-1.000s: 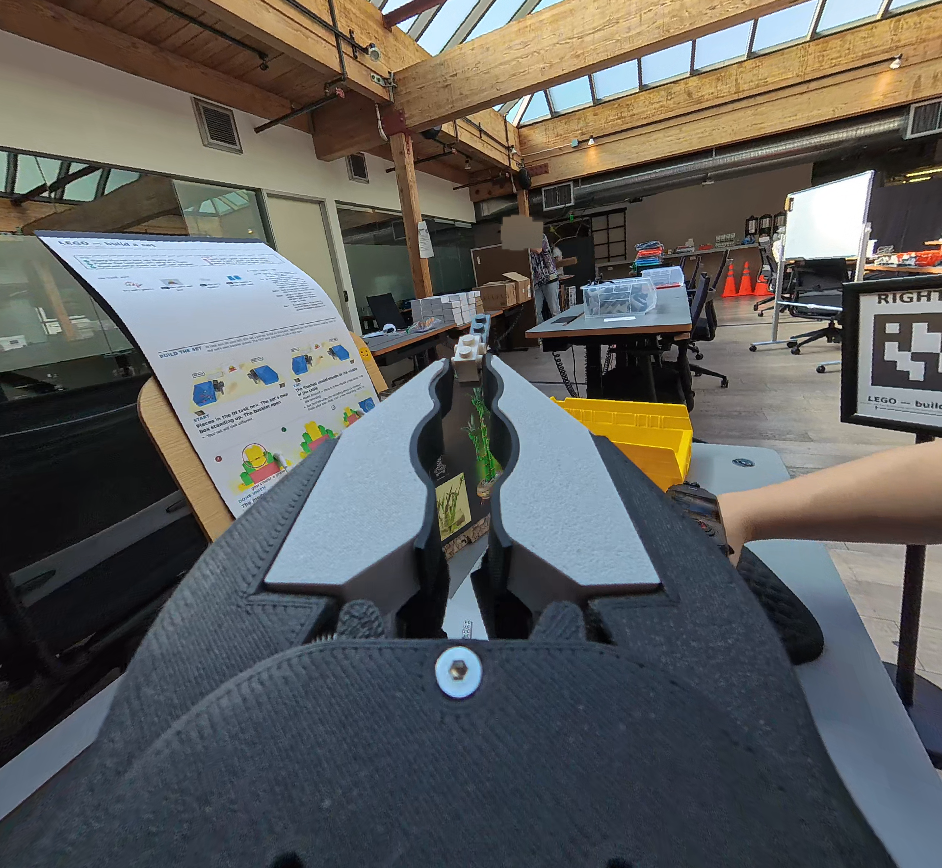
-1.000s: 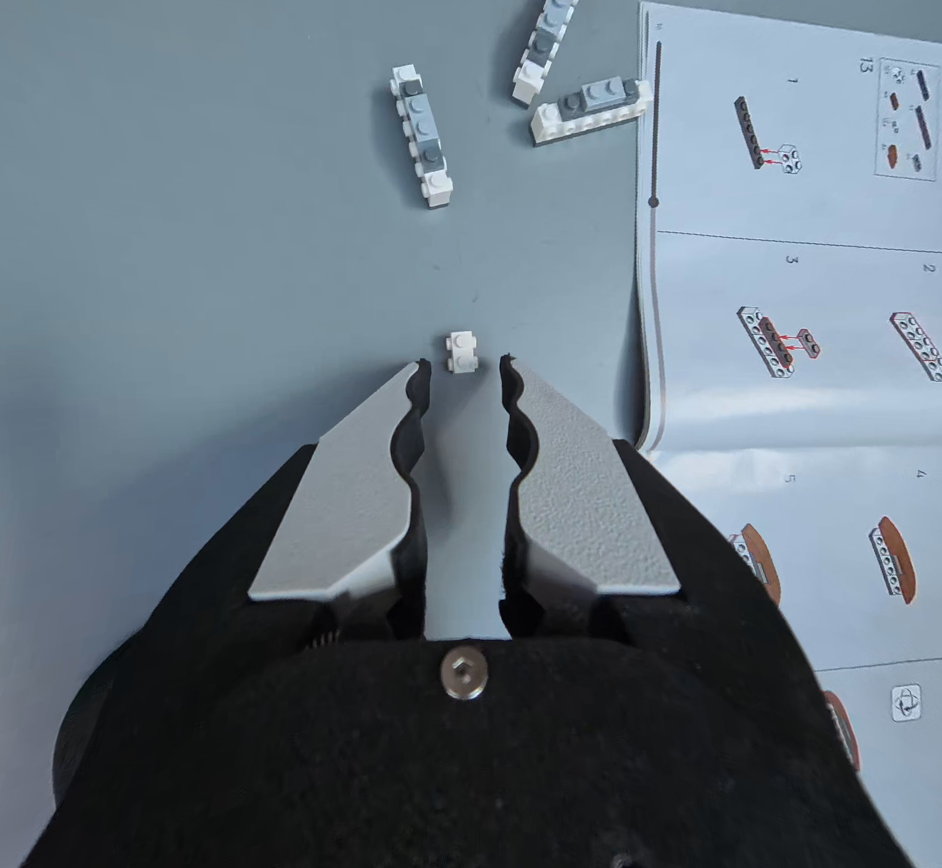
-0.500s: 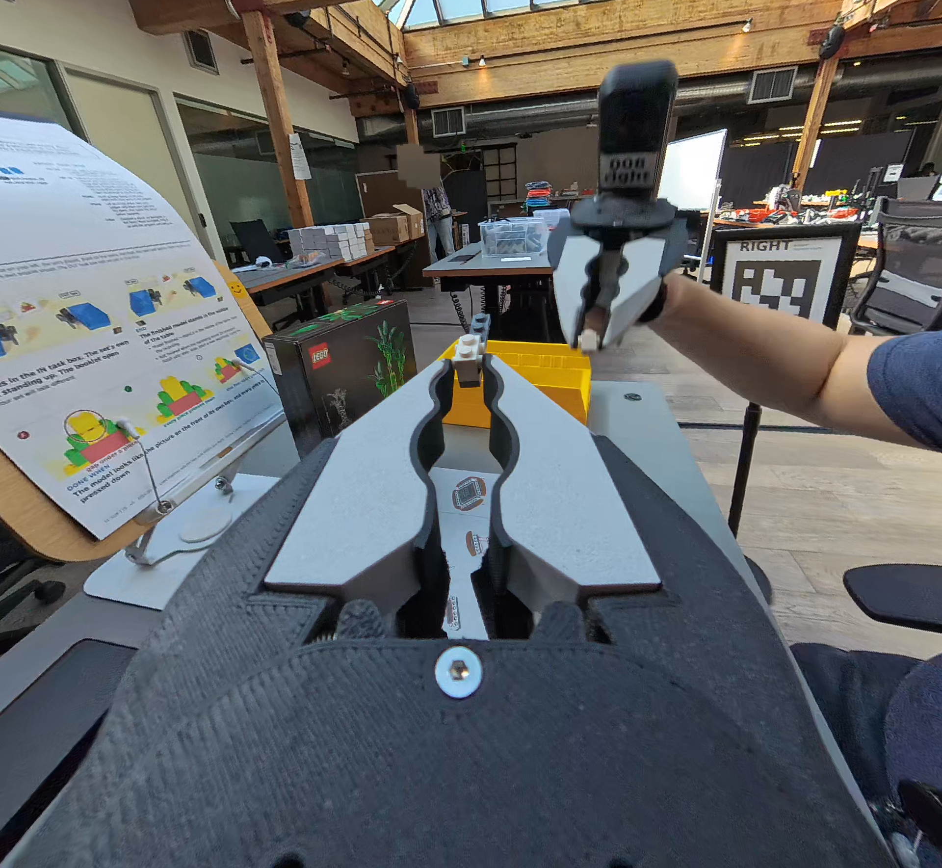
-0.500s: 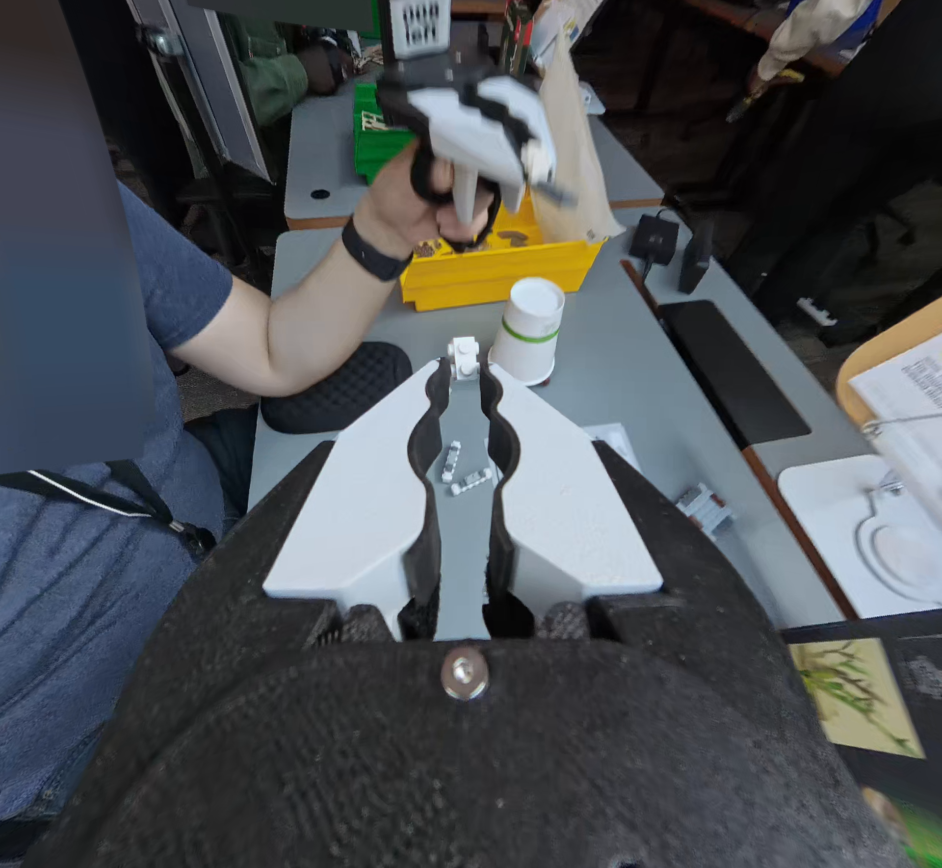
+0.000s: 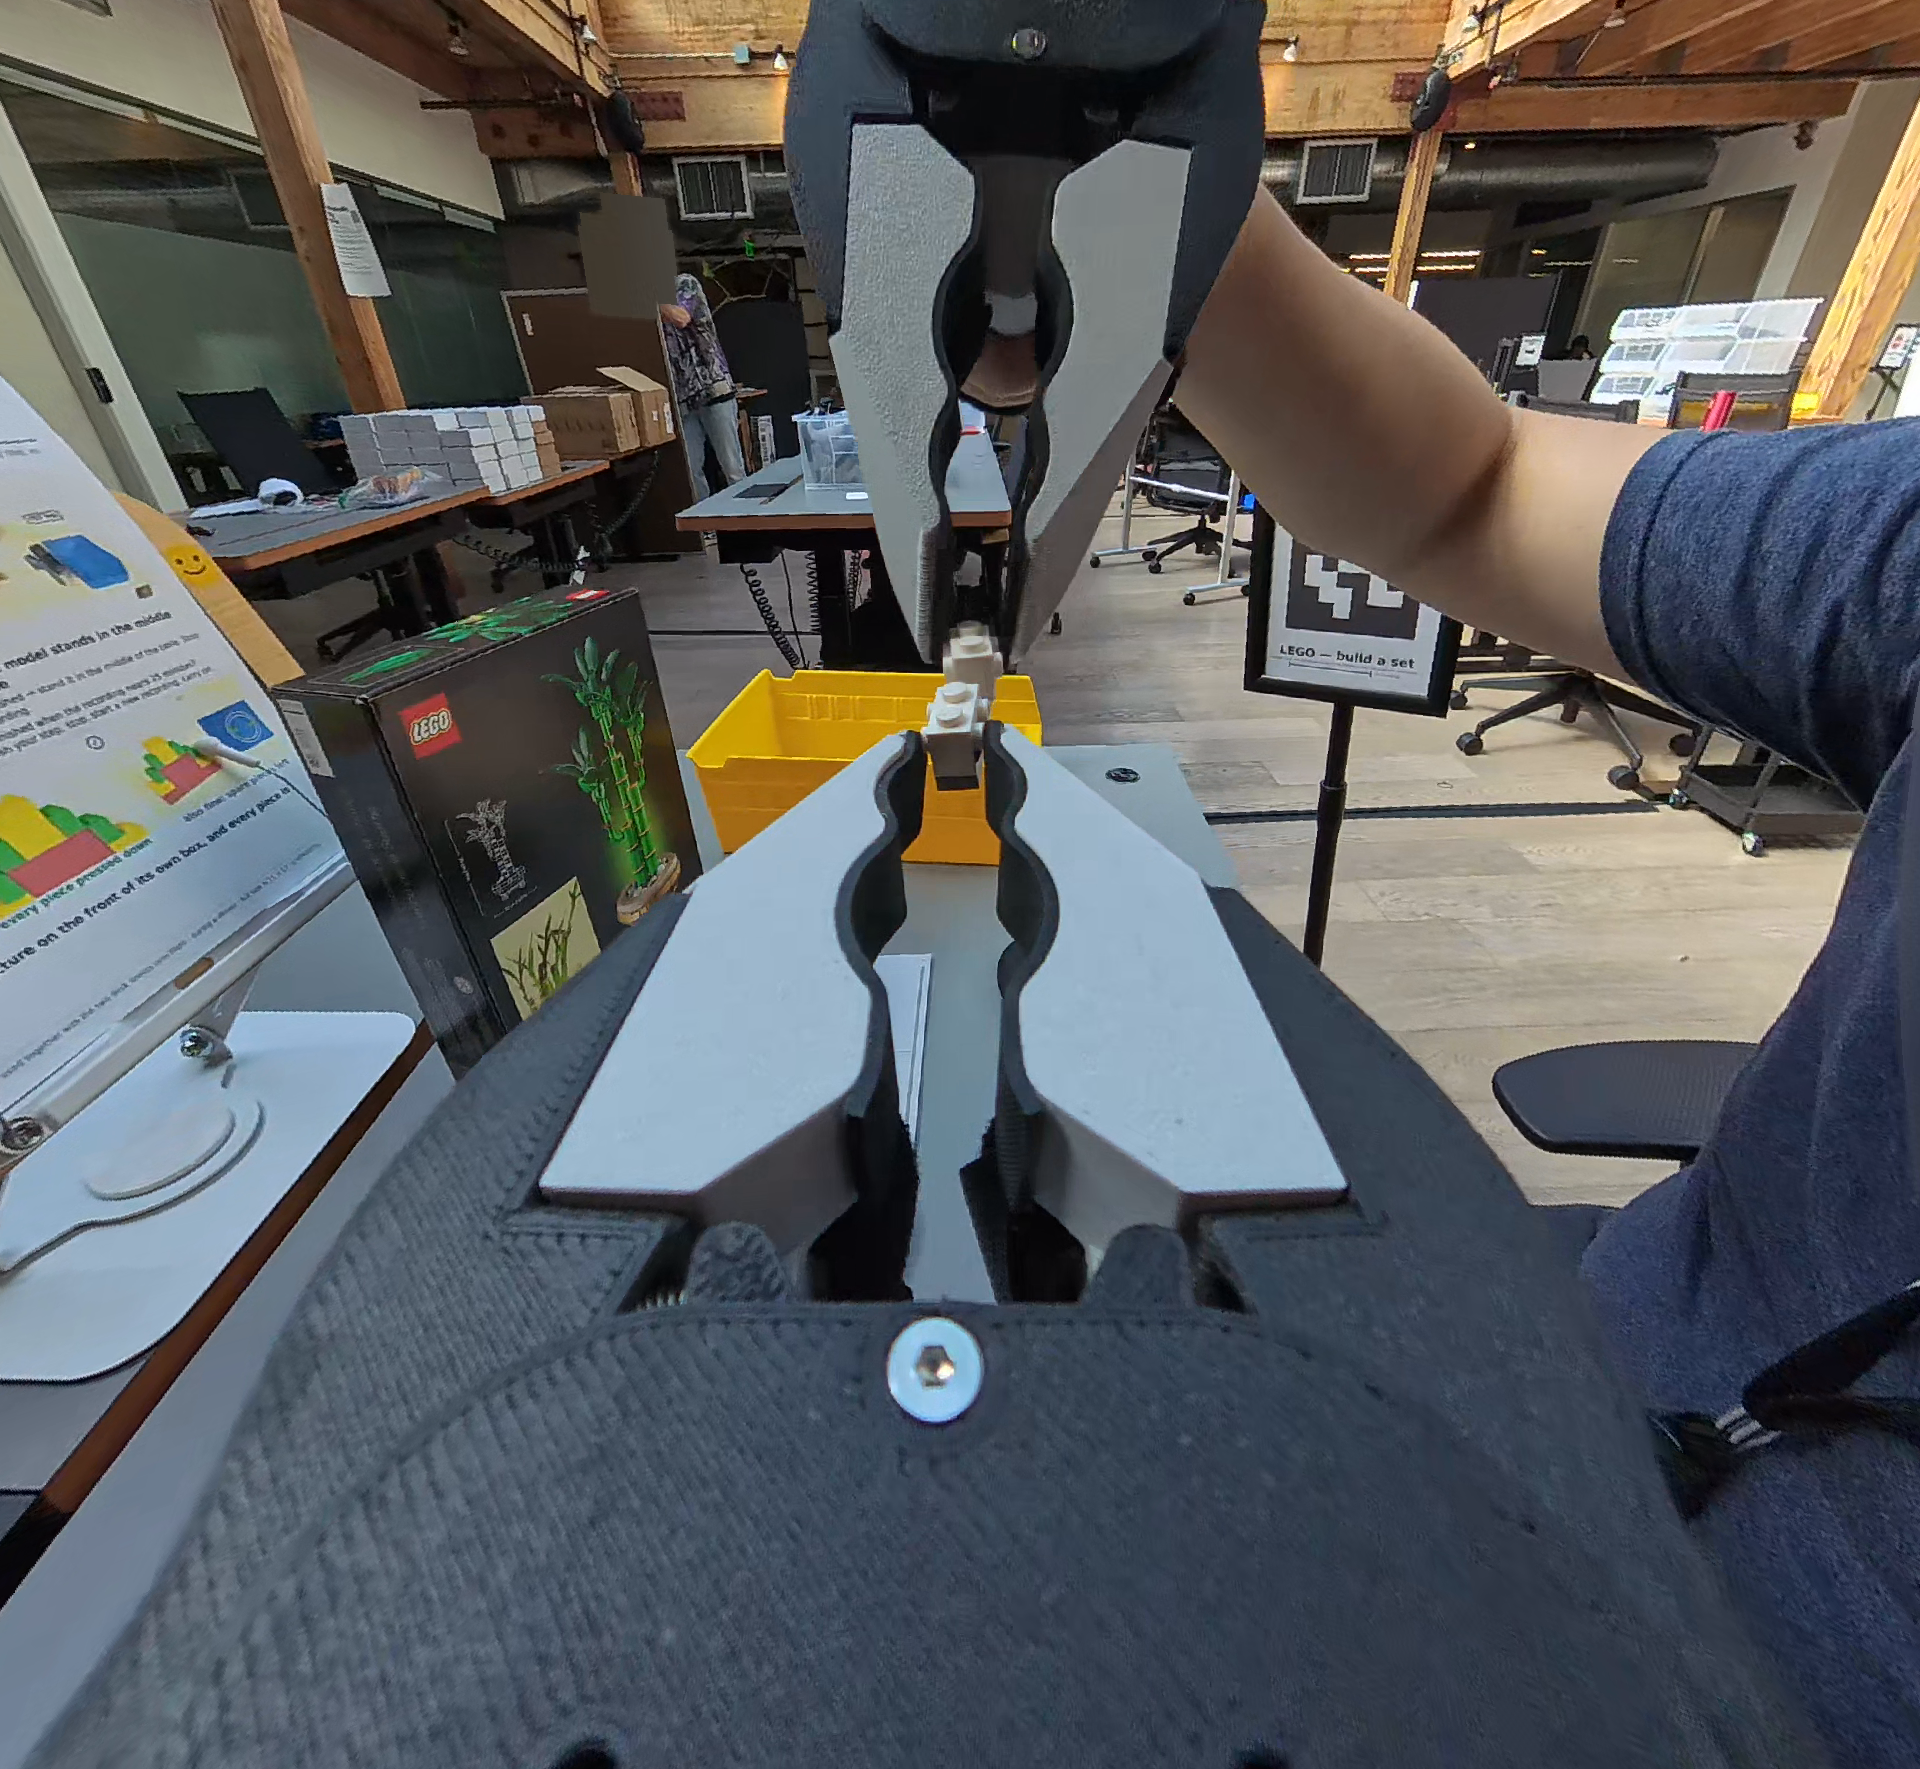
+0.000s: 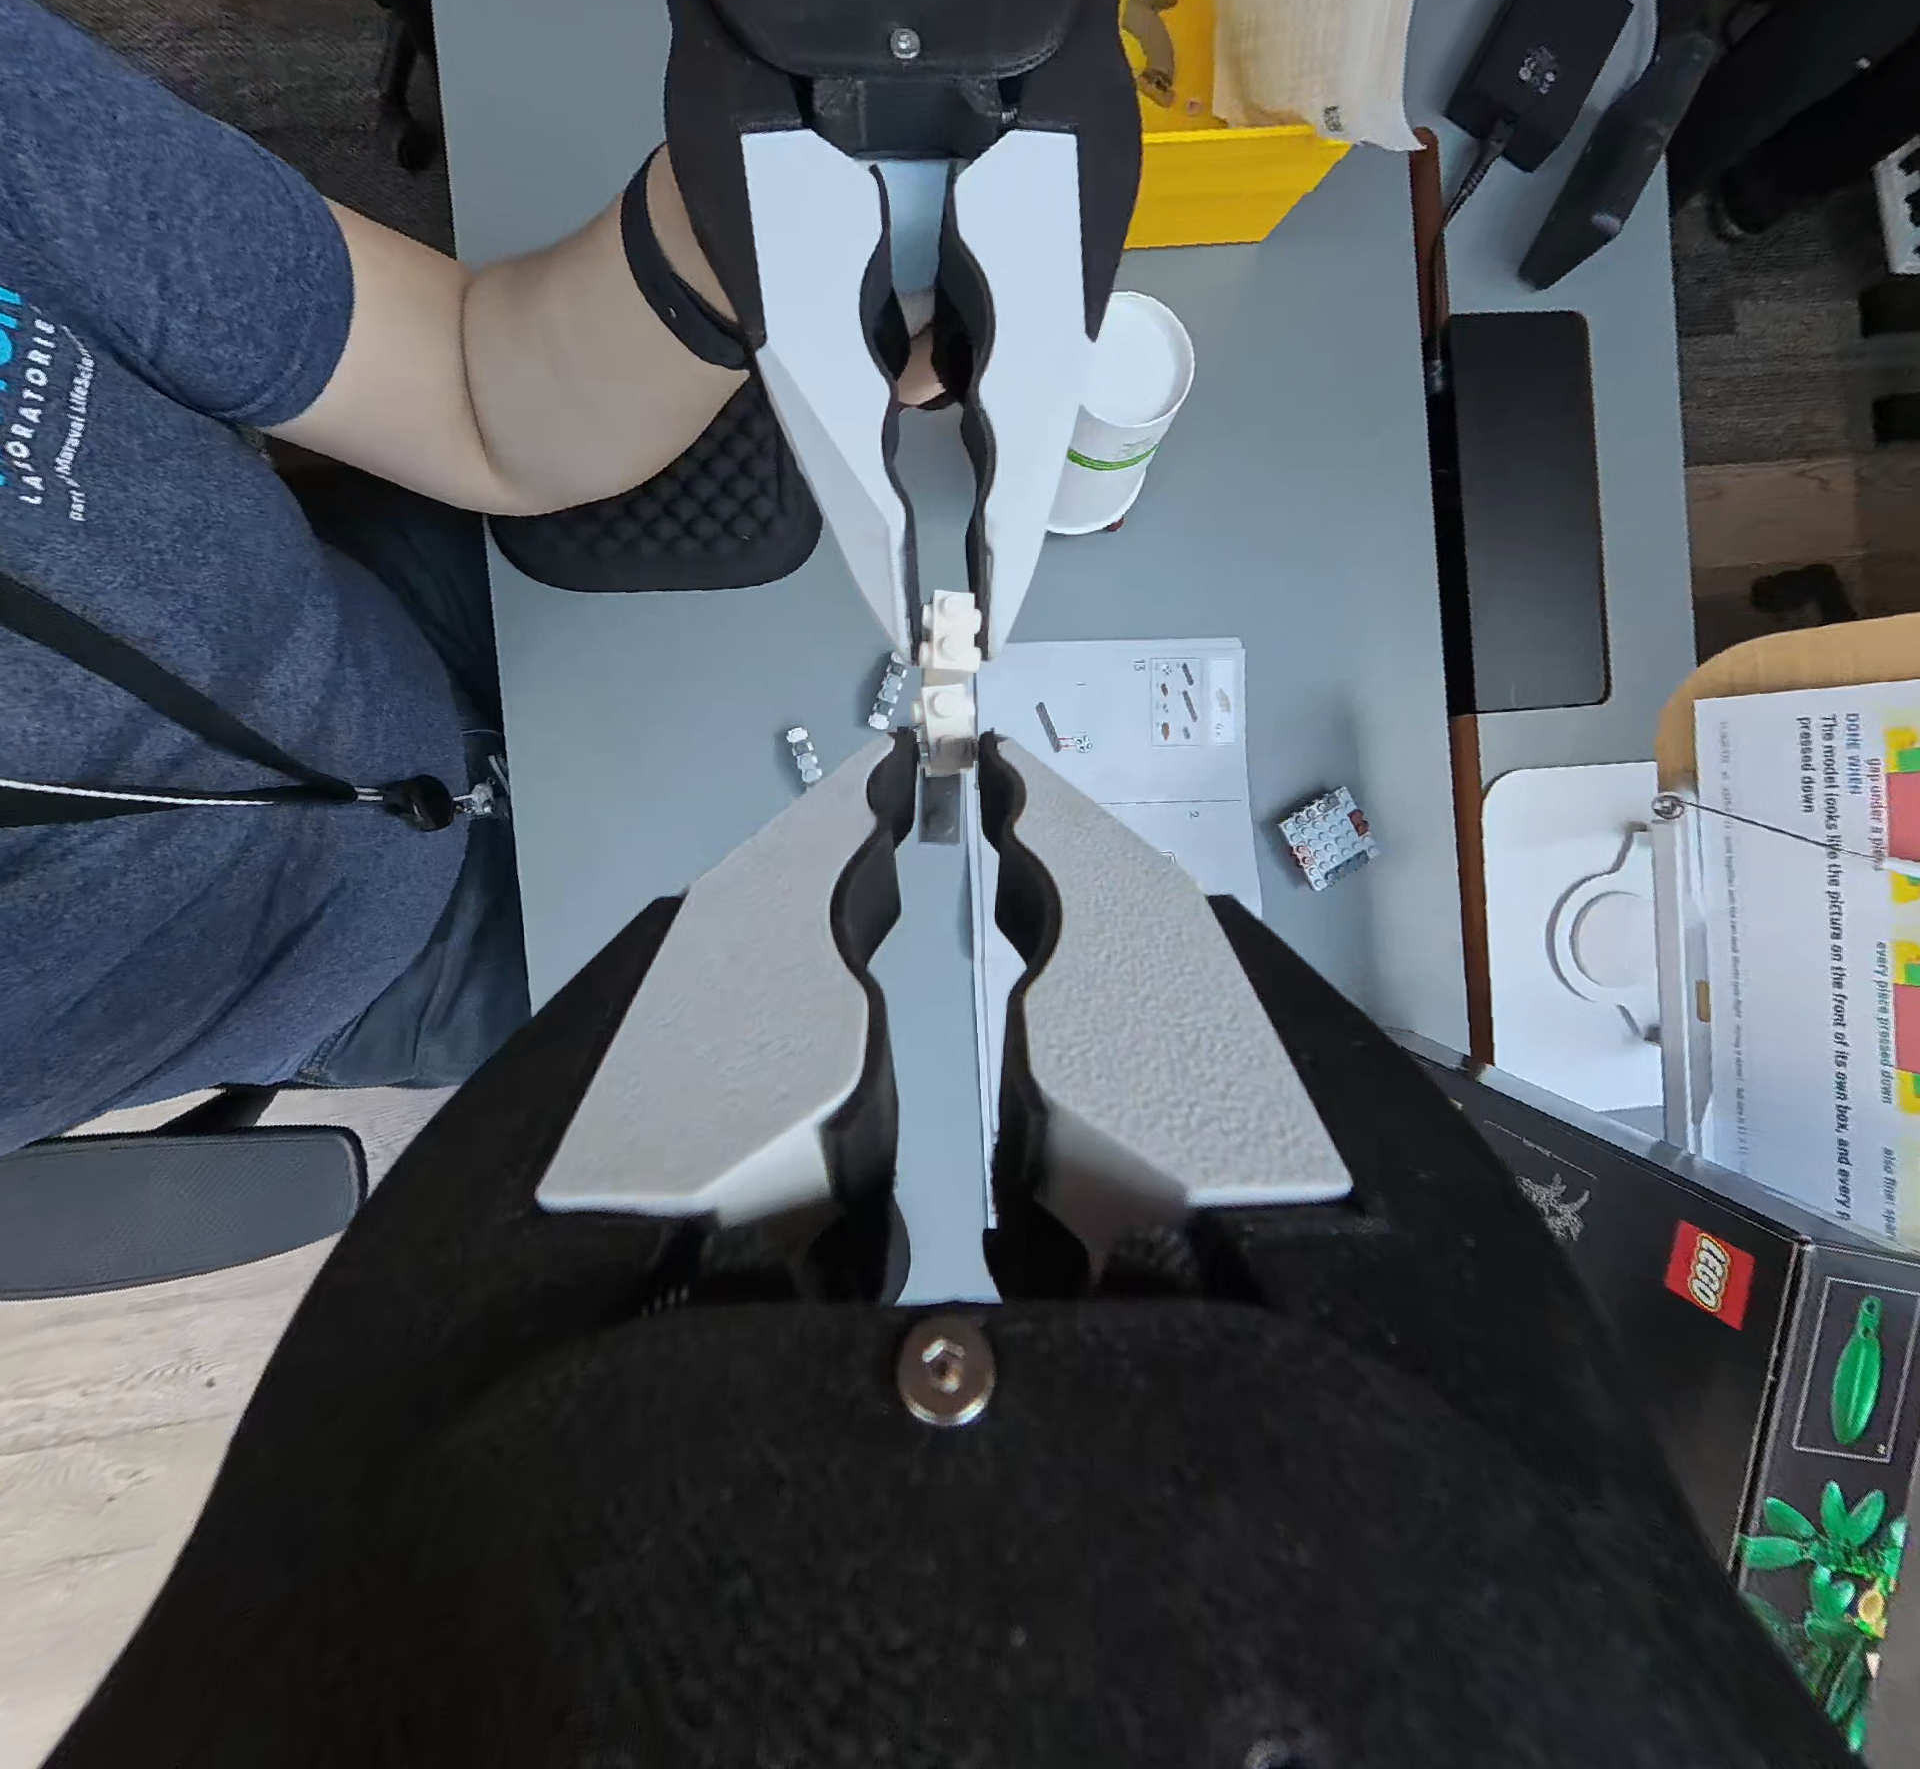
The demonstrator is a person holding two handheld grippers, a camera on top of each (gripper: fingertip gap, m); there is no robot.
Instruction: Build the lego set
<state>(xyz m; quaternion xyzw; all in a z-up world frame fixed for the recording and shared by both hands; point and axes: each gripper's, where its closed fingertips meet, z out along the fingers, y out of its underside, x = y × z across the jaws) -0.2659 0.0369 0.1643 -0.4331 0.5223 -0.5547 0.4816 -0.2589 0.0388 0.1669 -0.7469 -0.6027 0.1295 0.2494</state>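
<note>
My left gripper is shut on a small white brick held in the air above the grey table. My right gripper comes down from above, shut on a second small white brick. The two bricks touch, tip to tip. In the right wrist view my right gripper holds its brick against the brick in the left gripper. Whether the studs are seated is hidden.
On the table lie an open instruction booklet, small white-grey brick strips, a grey plate assembly, a paper cup, a black wrist rest, a yellow bin and the set's box. A sign stand is at the right. Only a small space, under 4 cm, lies between the two pairs of fingers.
The right gripper closed on the white brick on the table, lifted it and turned to face the left gripper. The two held bricks now meet in the air.
</note>
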